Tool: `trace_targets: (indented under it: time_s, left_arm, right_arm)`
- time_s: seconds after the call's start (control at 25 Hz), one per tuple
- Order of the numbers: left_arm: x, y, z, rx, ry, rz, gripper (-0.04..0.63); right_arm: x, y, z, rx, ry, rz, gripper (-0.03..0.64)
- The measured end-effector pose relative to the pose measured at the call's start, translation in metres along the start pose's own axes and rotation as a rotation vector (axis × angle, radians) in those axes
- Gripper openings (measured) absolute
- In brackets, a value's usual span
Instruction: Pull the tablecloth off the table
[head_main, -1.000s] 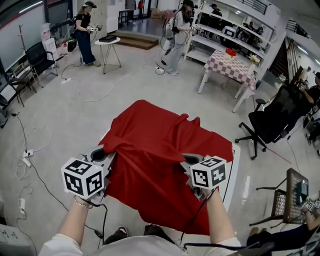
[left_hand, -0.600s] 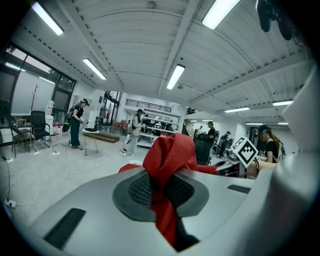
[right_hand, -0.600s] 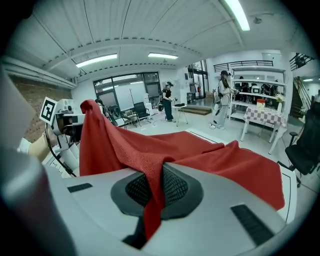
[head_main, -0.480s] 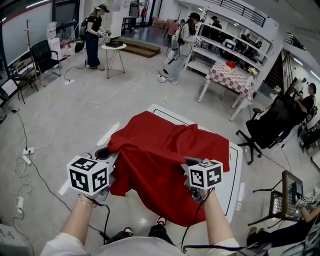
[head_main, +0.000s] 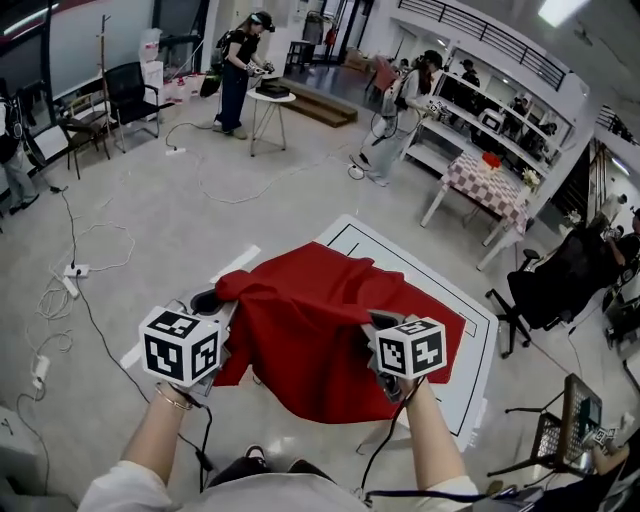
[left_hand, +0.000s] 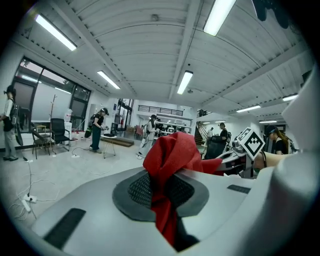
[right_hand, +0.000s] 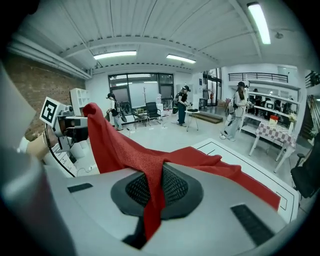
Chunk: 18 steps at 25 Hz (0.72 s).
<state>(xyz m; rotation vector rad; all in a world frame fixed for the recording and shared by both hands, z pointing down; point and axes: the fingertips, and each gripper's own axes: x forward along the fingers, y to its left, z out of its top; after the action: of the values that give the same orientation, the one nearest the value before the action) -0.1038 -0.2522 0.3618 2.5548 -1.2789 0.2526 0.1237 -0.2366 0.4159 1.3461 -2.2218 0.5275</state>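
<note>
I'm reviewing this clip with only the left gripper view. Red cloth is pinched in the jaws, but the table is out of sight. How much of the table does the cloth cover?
Observer: In the head view the red tablecloth lies bunched over the near part of the white table. The far corner, with its black outline, is bare.
Operator: Is the other gripper on the cloth too?
Observer: Yes. The right gripper view shows the right gripper shut on a fold of it.
Operator: What does the cloth do between the two?
Observer: In the head view its near edge sags between the left gripper and the right one, in front of the person.
</note>
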Motion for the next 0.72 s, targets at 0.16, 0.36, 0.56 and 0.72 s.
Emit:
trace_targets:
  time_s: [0.16,0.36,0.56,0.72]
  left_arm:
    - [-0.033,0.002,0.006,0.010,-0.036,0.073,0.043]
    - [-0.063,-0.020,-0.007,0.011,-0.033,0.155,0.044]
    - [-0.086,-0.043,-0.029,-0.009,-0.013,0.217,0.044]
    - [-0.102,-0.059,-0.043,-0.030,0.010,0.239,0.044]
  right_arm:
    - [-0.006,0.022,0.013,-0.060,-0.029,0.040,0.029]
    - [-0.022,0.040,0.001,-0.034,-0.059,0.094,0.029]
    - [-0.041,0.050,-0.018,0.020,-0.093,0.141,0.029]
    - [-0.055,0.057,-0.027,0.013,-0.101,0.154,0.029]
